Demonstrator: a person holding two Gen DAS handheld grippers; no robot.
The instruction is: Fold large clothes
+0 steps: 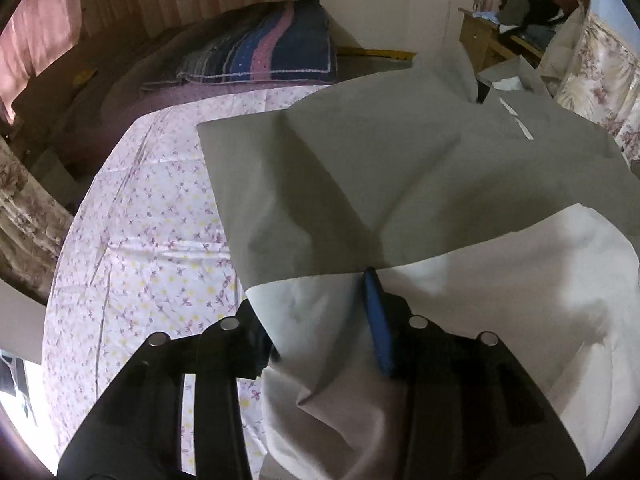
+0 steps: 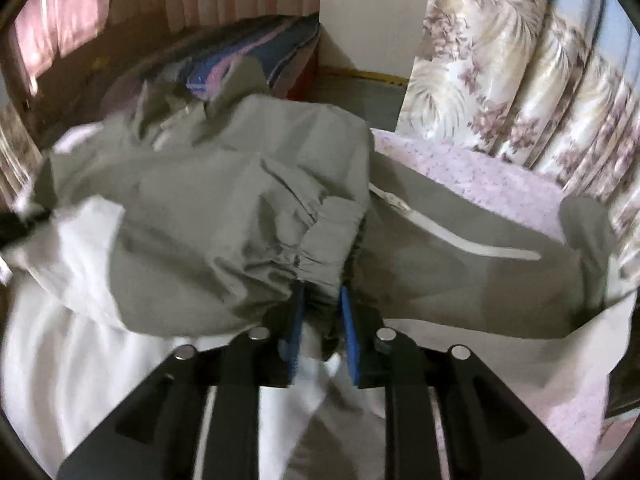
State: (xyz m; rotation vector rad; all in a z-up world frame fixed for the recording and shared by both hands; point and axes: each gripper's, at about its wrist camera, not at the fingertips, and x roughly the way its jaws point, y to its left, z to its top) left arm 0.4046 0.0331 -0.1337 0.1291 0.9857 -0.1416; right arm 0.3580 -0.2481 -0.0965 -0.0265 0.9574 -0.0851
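The big grey jacket [image 1: 360,160] lies spread on the bed [image 1: 140,240], over a sheet with small purple flowers. Its white lining is turned up at the near edge. The left tool [image 1: 320,300] has cloth between its blue pads, but one pad is hidden, so the grip cannot be told. The right tool [image 2: 320,308] is clenched on a bunched grey cuff [image 2: 316,248]. No label or writing on the jacket can be read; the right view is blurry.

Both grippers, left gripper [image 1: 320,312] and right gripper [image 2: 320,320], are black frames; blue pads [image 2: 349,332] line the fingers; round silver screws [image 2: 259,333] sit on top.
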